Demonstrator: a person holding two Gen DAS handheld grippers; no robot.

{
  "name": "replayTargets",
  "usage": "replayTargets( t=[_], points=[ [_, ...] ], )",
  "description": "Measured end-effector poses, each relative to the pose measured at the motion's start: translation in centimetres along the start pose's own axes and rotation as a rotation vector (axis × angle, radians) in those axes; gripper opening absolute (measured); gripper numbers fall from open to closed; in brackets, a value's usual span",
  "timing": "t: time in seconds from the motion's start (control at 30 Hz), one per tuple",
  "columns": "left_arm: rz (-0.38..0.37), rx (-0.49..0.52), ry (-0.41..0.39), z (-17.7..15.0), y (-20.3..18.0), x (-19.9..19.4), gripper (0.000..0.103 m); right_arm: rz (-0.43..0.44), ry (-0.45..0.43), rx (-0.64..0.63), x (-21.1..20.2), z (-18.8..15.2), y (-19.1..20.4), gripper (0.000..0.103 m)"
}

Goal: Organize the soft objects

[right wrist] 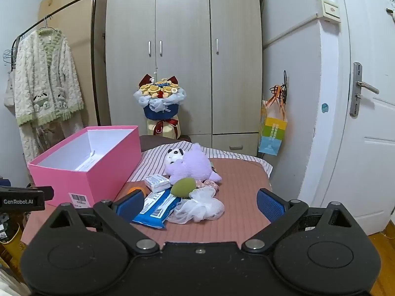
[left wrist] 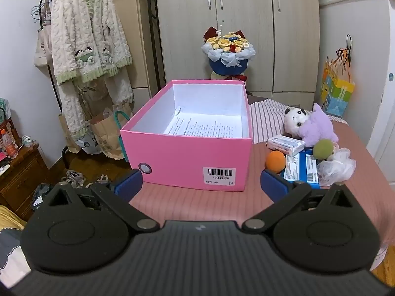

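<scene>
An open pink box with a printed sheet inside stands on the pink-covered table. To its right lies a pile: a purple and white panda plush, an orange ball, a green sponge ball, a white mesh puff, a white tissue pack and a blue packet. My left gripper is open in front of the box. My right gripper is open just short of the pile, holding nothing.
A wardrobe and a flower bouquet stand behind the table. A clothes rack with a fluffy robe is at the left, paper bags below it. A white door is at the right.
</scene>
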State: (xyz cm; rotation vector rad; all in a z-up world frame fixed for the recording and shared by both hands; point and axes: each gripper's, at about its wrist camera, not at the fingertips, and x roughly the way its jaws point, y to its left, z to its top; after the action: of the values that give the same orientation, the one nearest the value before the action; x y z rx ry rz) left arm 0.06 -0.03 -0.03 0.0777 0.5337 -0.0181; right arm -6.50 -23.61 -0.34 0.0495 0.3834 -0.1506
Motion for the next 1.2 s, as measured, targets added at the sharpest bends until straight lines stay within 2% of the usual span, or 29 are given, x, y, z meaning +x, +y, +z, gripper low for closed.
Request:
replayTargets(
  t=[0.33, 0.63, 1.2],
  points=[
    [-0.022, -0.041, -0.078, -0.2, 0.4, -0.4, 0.103, 0.014, -0.025, 0.0, -0.4, -0.5, 0.1, 0.099],
    [-0.006, -0.006, -0.118, -1.6, 0.4, -0.1, 0.103, 0.004, -0.015, 0.0, 0.3, -1.1, -0.4, 0.099],
    [-0.081, 0.029, -0.155, -2.0, -0.1, -1.7, 0.103, -0.036, -0.005, 0.003, 0.2, -2.0, -1.0, 0.099]
  ],
)
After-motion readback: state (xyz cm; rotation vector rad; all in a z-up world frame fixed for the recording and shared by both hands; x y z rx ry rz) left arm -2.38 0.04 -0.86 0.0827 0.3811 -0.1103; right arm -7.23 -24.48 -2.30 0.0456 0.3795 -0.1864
